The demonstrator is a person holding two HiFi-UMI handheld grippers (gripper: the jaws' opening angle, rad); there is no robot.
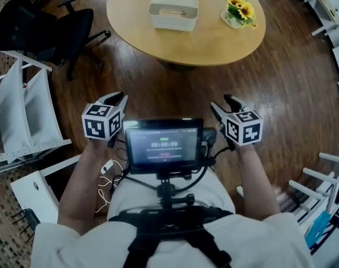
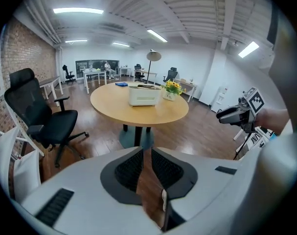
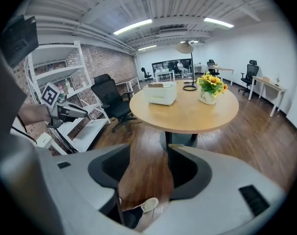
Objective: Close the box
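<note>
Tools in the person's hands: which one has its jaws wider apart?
The right tool: a broad strip of wooden floor shows between its jaws, while the left tool leaves only a narrow slit between its own.

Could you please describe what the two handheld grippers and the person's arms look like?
Both the left gripper and right gripper have light grey shells with black pads, ribbed on the left. Each carries a white cube with black square markers. The person wears a pale short-sleeved shirt; a thin white cable dangles by the left wrist.
</note>
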